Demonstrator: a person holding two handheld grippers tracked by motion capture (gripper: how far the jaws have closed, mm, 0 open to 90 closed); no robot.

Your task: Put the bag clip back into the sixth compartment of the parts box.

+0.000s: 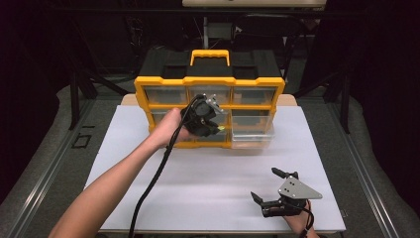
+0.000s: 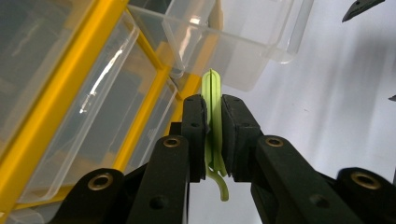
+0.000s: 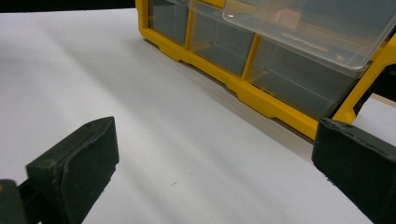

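left gripper (image 2: 213,135) clamped on a thin green clip (image 2: 212,100), raised before the organizer (image 1: 210,79), drawer (image 1: 251,139) pulled out at 3 o'clock, likely to receive it. right gripper (image 1: 267,186) wide, parked on surface (image 1: 198,173) at 5 o'clock.

Dark room — grey floor (image 1: 44,148), white table (image 1: 208,173).

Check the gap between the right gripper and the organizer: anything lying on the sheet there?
Nothing. In the high view, the white sheet is bare between the right gripper and the organizer; the right gripper view shows the same.
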